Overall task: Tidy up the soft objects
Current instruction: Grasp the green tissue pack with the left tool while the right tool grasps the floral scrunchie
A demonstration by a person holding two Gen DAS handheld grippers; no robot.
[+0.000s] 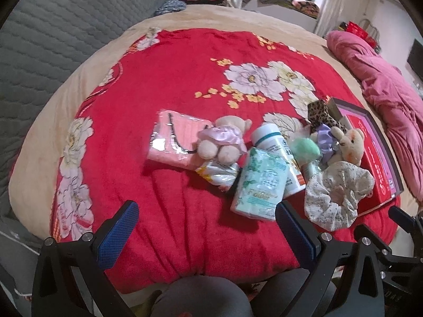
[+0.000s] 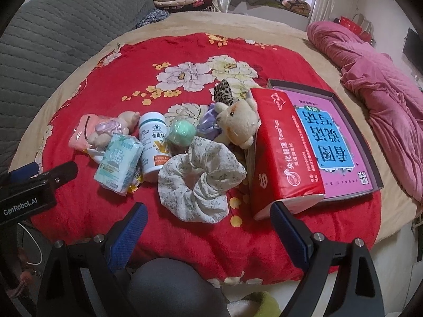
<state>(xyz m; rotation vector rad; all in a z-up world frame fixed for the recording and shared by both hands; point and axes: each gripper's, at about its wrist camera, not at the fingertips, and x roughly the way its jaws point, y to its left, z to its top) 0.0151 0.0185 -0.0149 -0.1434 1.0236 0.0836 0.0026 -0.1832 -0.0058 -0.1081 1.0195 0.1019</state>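
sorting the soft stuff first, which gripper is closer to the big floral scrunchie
Right. The right gripper hangs open directly in front of the floral scrunchie, which lies just beyond its fingertips. The left gripper is also open but off to the scrunchie's left, aimed at the tissue pack.

Black claws (image 1: 206, 216) (image 2: 208, 218), blue textured pads, silver screws

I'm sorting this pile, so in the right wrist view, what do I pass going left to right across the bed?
Pink packet → mint tissue pack → white supplement bottle → green ball → floral scrunchie → red tissue box → pink-lined box lid → pink quilt.
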